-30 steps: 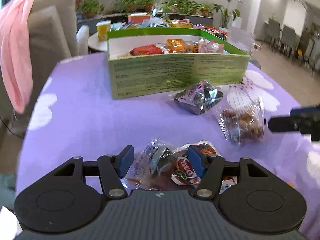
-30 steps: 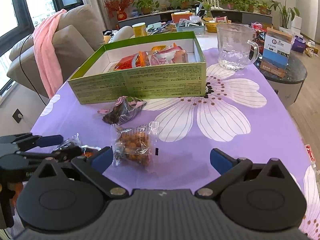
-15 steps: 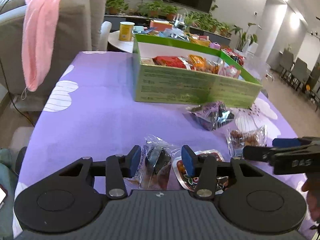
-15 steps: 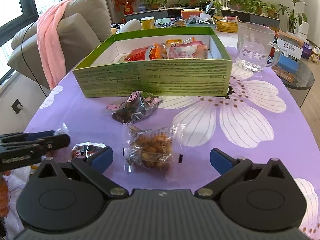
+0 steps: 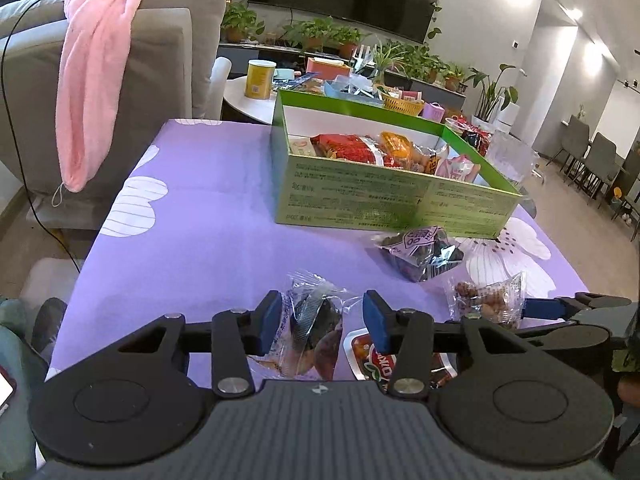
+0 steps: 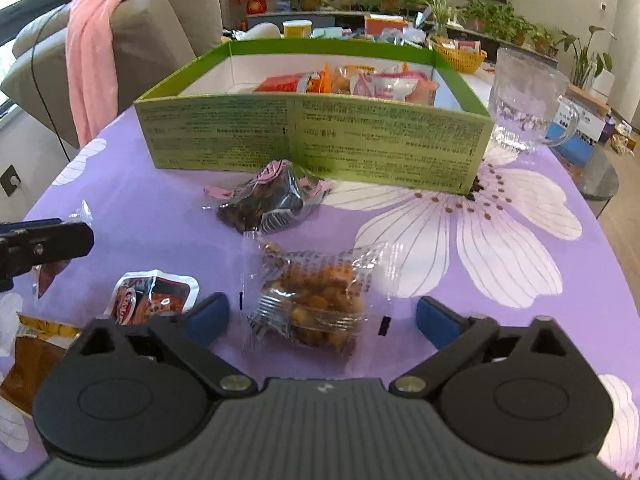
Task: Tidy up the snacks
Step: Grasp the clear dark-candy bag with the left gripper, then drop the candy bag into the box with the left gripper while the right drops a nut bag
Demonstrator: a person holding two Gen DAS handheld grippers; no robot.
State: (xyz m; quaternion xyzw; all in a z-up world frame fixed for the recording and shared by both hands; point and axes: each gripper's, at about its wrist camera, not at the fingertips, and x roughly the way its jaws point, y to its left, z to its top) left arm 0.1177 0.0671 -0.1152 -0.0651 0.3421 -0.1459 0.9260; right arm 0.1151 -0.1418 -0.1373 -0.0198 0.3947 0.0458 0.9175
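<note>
Left tool: clamped on clear snack packet. Right tool: open, straddling peanut packet on surface. Green box beyond.

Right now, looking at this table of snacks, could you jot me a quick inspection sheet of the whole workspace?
Surface: purple flowered tablecloth, flat.
Job's things: green box open, several packets inside; dark packet in front of the box; peanut packet, red sachet and clear packet lie nearer.
Clutter: glass mug beside the box; orange packet at the near left edge.
Grippers: left gripper shut on the clear packet; right gripper open, fingers either side of the peanut packet.
Cables: black cable hanging by the sofa.
Surroundings: grey sofa with a pink towel, potted plants, television.
</note>
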